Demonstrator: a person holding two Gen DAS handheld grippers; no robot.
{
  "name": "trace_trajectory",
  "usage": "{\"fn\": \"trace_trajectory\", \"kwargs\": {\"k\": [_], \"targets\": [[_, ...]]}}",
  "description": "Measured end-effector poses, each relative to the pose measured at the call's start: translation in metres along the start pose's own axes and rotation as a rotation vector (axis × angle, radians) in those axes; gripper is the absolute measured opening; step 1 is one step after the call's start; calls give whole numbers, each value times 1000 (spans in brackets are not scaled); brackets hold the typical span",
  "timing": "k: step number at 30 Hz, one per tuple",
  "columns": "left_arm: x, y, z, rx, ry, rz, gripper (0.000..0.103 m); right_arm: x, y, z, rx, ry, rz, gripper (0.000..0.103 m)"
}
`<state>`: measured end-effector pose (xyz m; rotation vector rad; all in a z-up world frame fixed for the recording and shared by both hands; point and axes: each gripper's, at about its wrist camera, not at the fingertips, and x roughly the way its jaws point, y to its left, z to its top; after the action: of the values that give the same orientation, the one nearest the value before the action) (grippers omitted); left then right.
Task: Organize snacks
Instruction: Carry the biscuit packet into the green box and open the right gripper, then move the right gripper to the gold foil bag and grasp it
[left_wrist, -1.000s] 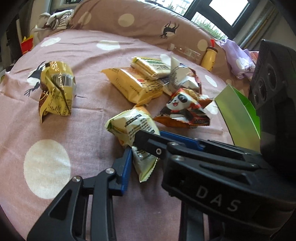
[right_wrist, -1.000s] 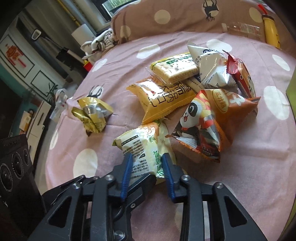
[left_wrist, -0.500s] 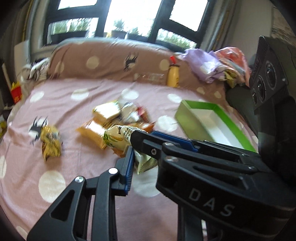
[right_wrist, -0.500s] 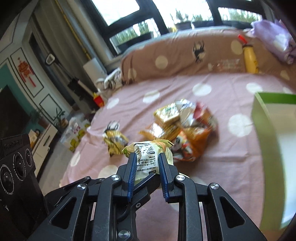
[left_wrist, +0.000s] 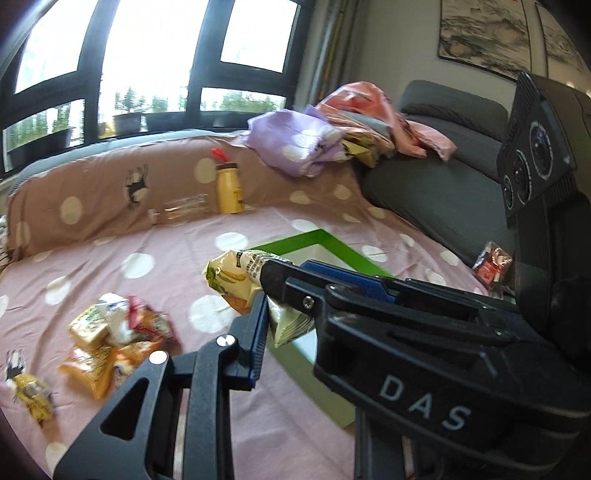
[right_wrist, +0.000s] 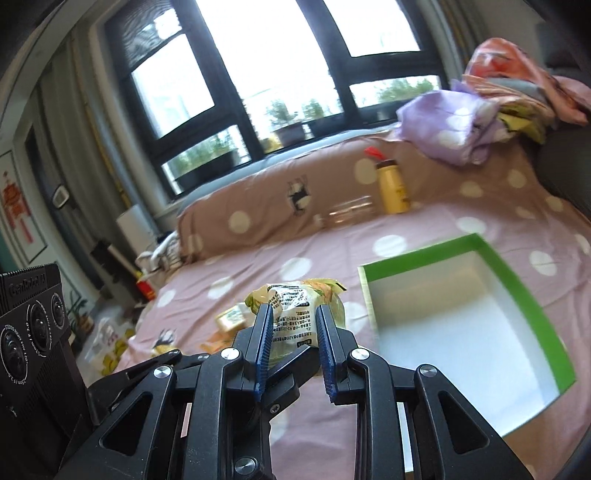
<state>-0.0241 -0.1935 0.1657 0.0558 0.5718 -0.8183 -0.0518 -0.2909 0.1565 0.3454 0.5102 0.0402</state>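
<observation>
A pale yellow-green snack packet (left_wrist: 232, 277) hangs in the air above the pink dotted bedspread, held by both grippers at once. My left gripper (left_wrist: 277, 314) is shut on its lower end; only its left blue pad shows, the other finger is hidden behind the right gripper's black body (left_wrist: 424, 369). In the right wrist view my right gripper (right_wrist: 295, 328) is shut on the same snack packet (right_wrist: 295, 299), printed side facing me. The green-rimmed white box (right_wrist: 517, 291) lies just to the right, its green rim (left_wrist: 332, 243) showing behind the packet. The snack pile (left_wrist: 118, 332) lies lower left.
A crumpled yellow packet (left_wrist: 33, 391) lies apart at the far left. A yellow bottle (left_wrist: 229, 188) and a clear bottle (left_wrist: 181, 206) rest against the brown bolster. Clothes (left_wrist: 332, 140) are heaped on the grey sofa, with a small red packet (left_wrist: 493, 264) at its foot.
Both grippers closed on the packet beside the pile, lifted it off the bedspread and carried it right, toward the green box. The pile has dropped back to the lower left.
</observation>
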Motion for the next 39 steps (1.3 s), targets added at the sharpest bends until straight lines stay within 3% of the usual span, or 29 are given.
{"fn": "trace_trajectory", "kwargs": {"k": [9, 20, 24, 27, 32, 34, 36, 39], "targets": [[67, -28, 4, 7, 110, -128, 22, 12, -65, -2, 128, 40, -111, 27], [108, -26, -13, -76, 240, -163, 23, 42, -101, -14, 217, 167, -164, 27], [110, -26, -16, -93, 256, -160, 35, 45, -102, -16, 231, 191, -185, 27], [103, -22, -15, -88, 242, -127, 50, 44, -103, -16, 247, 187, -188, 37], [80, -4, -15, -118, 207, -103, 75, 39, -97, -12, 235, 155, -188, 69], [67, 7, -15, -140, 182, -79, 78, 39, -90, -12, 222, 147, -178, 75], [51, 22, -15, -158, 164, -21, 83, 40, -81, -11, 203, 142, -164, 78], [29, 44, -18, -173, 148, 86, 85, 41, -66, -10, 170, 131, -144, 80]]}}
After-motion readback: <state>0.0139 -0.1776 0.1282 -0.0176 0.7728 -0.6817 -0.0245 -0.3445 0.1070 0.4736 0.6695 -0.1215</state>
